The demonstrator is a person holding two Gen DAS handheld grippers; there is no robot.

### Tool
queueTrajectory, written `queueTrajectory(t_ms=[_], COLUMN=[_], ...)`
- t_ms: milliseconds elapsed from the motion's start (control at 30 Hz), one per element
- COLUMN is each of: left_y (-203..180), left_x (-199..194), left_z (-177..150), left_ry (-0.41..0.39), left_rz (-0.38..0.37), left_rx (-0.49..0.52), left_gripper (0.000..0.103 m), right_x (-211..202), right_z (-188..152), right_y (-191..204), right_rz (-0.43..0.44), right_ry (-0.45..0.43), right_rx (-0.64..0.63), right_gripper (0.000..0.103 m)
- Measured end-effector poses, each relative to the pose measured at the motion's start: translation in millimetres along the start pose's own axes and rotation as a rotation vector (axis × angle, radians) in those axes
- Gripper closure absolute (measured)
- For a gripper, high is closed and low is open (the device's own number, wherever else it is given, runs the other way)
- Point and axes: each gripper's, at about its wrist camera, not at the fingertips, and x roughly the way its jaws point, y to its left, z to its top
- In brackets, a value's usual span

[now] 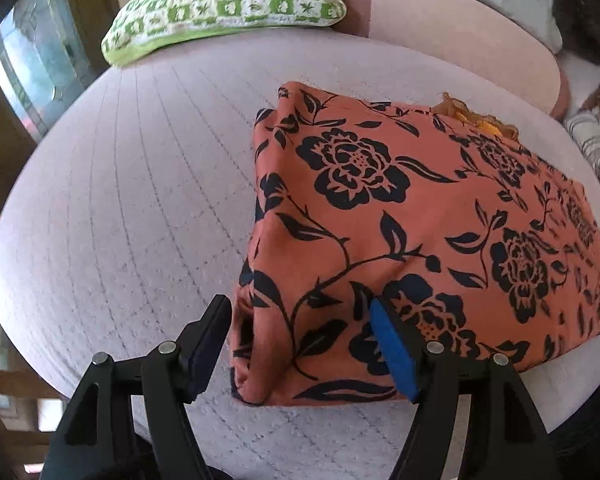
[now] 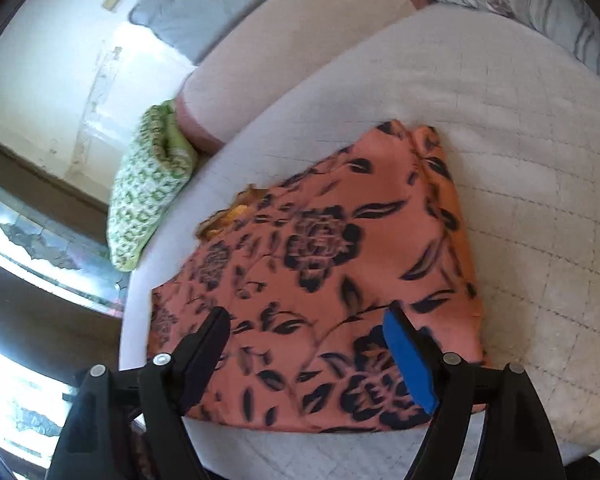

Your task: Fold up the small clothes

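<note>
A folded orange garment with a black flower print (image 1: 400, 220) lies flat on a pale quilted mattress (image 1: 132, 208). A bit of yellow-orange cloth (image 1: 472, 118) sticks out at its far edge. My left gripper (image 1: 300, 312) is open, its jaws either side of the garment's near left folded corner, holding nothing. In the right wrist view the same garment (image 2: 340, 280) lies under my right gripper (image 2: 306, 322), which is open and empty above the garment's near part. The right view is blurred.
A green and white patterned cushion (image 1: 224, 4) lies at the mattress's far edge, also in the right wrist view (image 2: 148, 212). A pink bolster (image 1: 440, 28) runs behind it. Striped bedding (image 2: 540, 4) lies at the far right. The mattress edge drops to the floor on the left.
</note>
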Motion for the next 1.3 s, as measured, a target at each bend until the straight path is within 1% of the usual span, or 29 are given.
queueTrajectory(t_ms=[33, 67, 100, 167, 233, 300, 333, 367, 400, 433, 467, 500, 600, 667, 833, 1000, 1300], left_y=[-0.2, 0.0, 1.3, 0.6, -0.3, -1.8, -1.5, -1.7, -1.9, -1.8, -2.0, -1.8, 0.9, -0.7, -4.9, -10.0, -16.7], left_x=[0.7, 0.2, -3.0, -12.2, -25.4, -35.5, -38.3, -40.8, -43.7, -47.1, -49.2, -52.5, -58.0, -50.9, -54.3, -61.8, -74.9], left_z=[-1.2, -2.5, -3.5, -4.2, -3.4, -3.4, -2.2, -2.2, -2.5, -3.2, -3.3, -3.9, -3.2, 2.4, 4.2, 7.4, 13.0], left_ry=[0.011, 0.018, 0.018, -0.008, -0.044, -0.067, -0.069, -0.071, -0.074, -0.079, -0.082, -0.086, -0.103, -0.105, -0.119, -0.144, -0.178], left_rz=[0.004, -0.003, -0.008, -0.006, 0.002, -0.004, -0.005, -0.006, -0.006, -0.004, -0.003, -0.002, 0.009, 0.010, 0.021, 0.030, 0.029], left_rx=[0.001, -0.007, -0.018, -0.009, 0.012, 0.017, 0.015, 0.014, 0.014, 0.015, 0.017, 0.020, 0.014, 0.018, 0.037, 0.053, 0.067], left_gripper=[0.031, 0.031, 0.031, 0.031, 0.031, 0.031, 0.031, 0.031, 0.031, 0.031, 0.031, 0.031, 0.031, 0.031, 0.031, 0.031, 0.031], right_x=[7.4, 14.3, 14.8, 1.3, -11.0, -16.6, -15.6, -10.7, -5.8, 4.3, 7.3, 2.9, -12.6, -21.5, -34.9, -50.0, -51.2], right_z=[-1.8, -5.5, -5.0, -5.3, -5.2, -4.5, -4.1, -4.2, -5.1, -6.3, -8.2, -9.3, -10.3, -13.3, -29.5, -43.1, -52.8], right_y=[-12.8, -25.8, -23.8, -11.2, 2.8, 9.0, 7.9, 1.3, -6.2, -13.9, -19.1, -16.0, -6.2, -4.0, -9.4, -13.3, -22.5], right_rz=[-0.030, 0.016, 0.032, 0.015, 0.035, 0.051, 0.055, 0.028, -0.019, -0.048, 0.002, 0.008, -0.006, 0.000, 0.018, 0.004, -0.001], right_ry=[0.028, 0.049, 0.038, 0.017, -0.011, -0.027, -0.031, -0.027, -0.015, 0.008, 0.004, -0.012, -0.040, -0.052, -0.083, -0.095, -0.086], right_rx=[0.041, 0.098, 0.120, 0.101, 0.056, 0.038, 0.037, 0.044, 0.055, 0.075, 0.101, 0.108, 0.073, 0.059, 0.101, 0.101, 0.135], right_gripper=[0.020, 0.020, 0.020, 0.020, 0.020, 0.020, 0.020, 0.019, 0.019, 0.019, 0.019, 0.019, 0.019, 0.019, 0.019, 0.019, 0.019])
